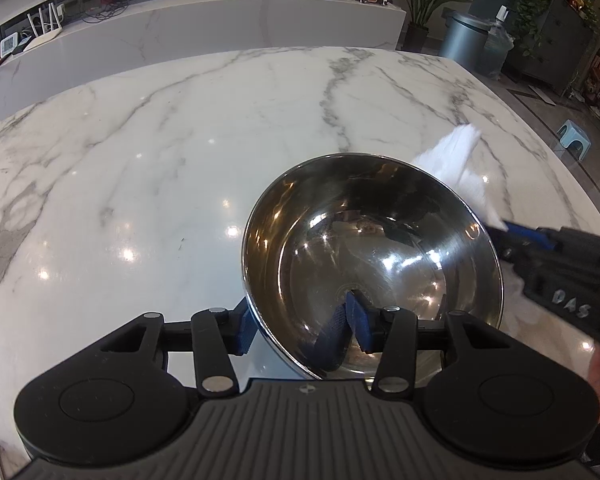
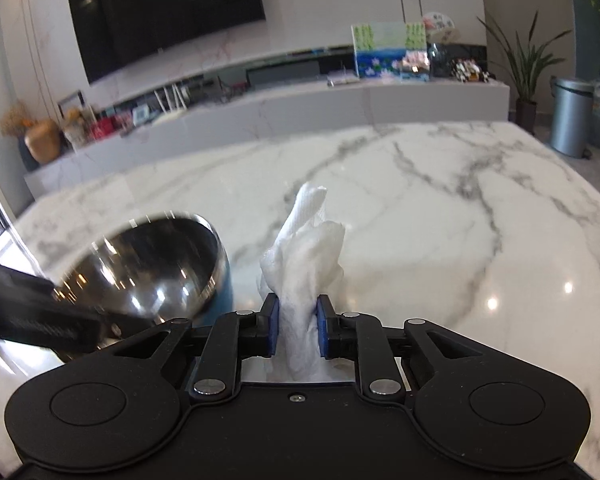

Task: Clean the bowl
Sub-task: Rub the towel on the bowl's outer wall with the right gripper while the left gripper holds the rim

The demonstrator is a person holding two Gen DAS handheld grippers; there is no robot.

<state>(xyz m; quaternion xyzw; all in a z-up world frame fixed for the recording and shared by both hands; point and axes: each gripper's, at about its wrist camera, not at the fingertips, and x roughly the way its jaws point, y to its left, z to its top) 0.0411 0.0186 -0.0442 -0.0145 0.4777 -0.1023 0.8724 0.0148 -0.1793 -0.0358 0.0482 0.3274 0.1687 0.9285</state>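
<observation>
Black tool (image 2: 293,326) w/ blue pads (image 2: 273,326), silver pivot screws.

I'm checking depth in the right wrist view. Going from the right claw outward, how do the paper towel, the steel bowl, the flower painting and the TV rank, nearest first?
1. Paper towel: pinched in the right claw, straight ahead.
2. Steel bowl: just left, on the marble table.
3. Flower painting: on the far counter, ahead and slightly right.
4. TV: on the wall behind that counter, upper left.

A shiny steel bowl (image 1: 372,264), empty inside, sits tilted above the counter's (image 1: 180,140) near edge. A crumpled white paper towel (image 2: 304,264) stands upright just beside it.
</observation>
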